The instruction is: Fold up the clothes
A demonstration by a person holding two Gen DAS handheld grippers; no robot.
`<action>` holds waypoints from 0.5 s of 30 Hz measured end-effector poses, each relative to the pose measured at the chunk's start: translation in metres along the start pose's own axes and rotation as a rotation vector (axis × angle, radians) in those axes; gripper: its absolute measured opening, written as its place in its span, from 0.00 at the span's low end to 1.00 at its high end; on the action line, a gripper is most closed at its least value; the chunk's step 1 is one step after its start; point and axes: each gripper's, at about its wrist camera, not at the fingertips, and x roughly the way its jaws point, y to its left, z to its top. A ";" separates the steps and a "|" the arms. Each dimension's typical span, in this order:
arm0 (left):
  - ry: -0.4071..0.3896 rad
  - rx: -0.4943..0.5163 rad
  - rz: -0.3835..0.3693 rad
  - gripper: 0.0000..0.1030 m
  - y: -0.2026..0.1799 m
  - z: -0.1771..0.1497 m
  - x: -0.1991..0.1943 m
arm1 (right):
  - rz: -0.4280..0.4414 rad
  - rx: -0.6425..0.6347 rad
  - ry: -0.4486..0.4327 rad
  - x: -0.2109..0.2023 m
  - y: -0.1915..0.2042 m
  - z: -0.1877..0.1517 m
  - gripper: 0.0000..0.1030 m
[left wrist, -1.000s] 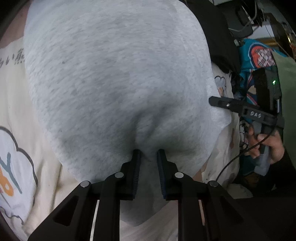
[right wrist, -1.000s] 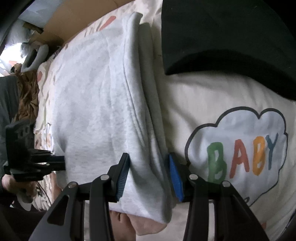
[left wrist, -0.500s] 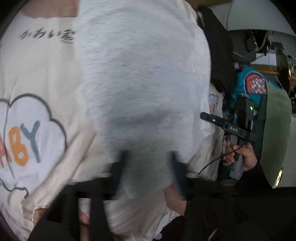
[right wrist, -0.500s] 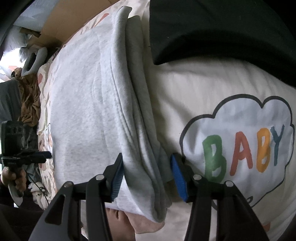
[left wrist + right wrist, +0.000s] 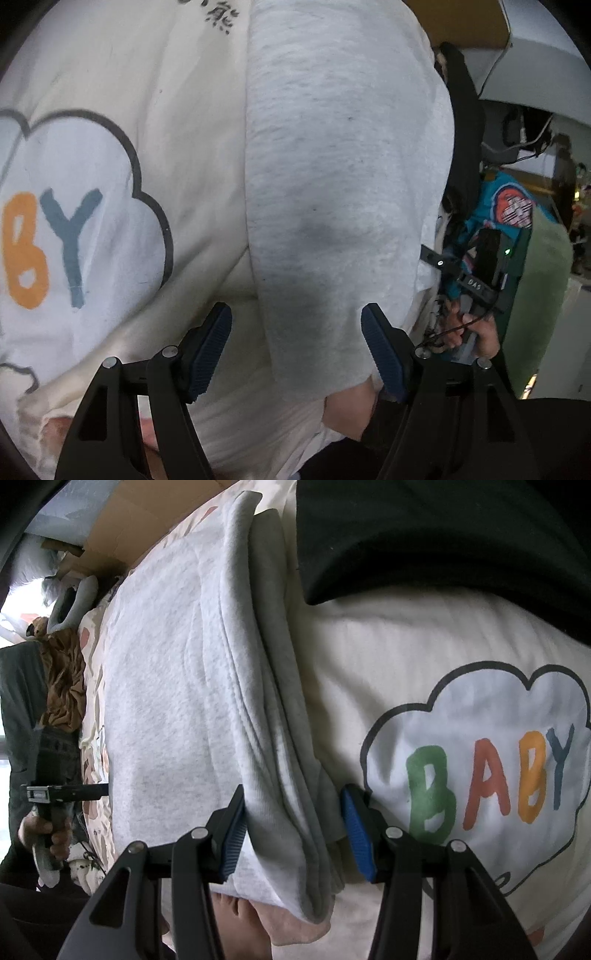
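The light grey, fleecy folded garment lies on a cream cotton blanket printed with a white cloud and the coloured letters BABY. In the left wrist view the garment runs from 12 o'clock down to 6 o'clock, and the cloud print is at 9 o'clock. The left gripper has its jaws spread wide; the near edge of the garment lies between the blue pads, but they do not press it. At 3 o'clock a hand holds the right gripper by its black handle.

In the right wrist view the right gripper has its jaws on both sides of the thick folded edge of the garment, and the pads touch the bundle of layers. A black cloth lies at 1 o'clock, on the blanket. The left gripper is seen at 9 o'clock, beside the garment.
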 end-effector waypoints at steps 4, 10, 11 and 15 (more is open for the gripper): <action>-0.026 -0.009 -0.039 0.71 0.005 -0.002 0.002 | 0.001 -0.022 0.006 -0.002 0.002 0.000 0.40; -0.042 -0.018 -0.097 0.70 0.010 -0.005 0.000 | 0.006 -0.054 0.013 -0.007 0.018 0.005 0.28; -0.042 -0.015 -0.108 0.70 0.010 -0.006 0.000 | 0.008 -0.055 0.013 -0.006 0.028 0.008 0.27; -0.047 -0.023 -0.148 0.70 0.014 -0.008 0.004 | 0.014 -0.048 0.012 0.000 0.035 -0.008 0.27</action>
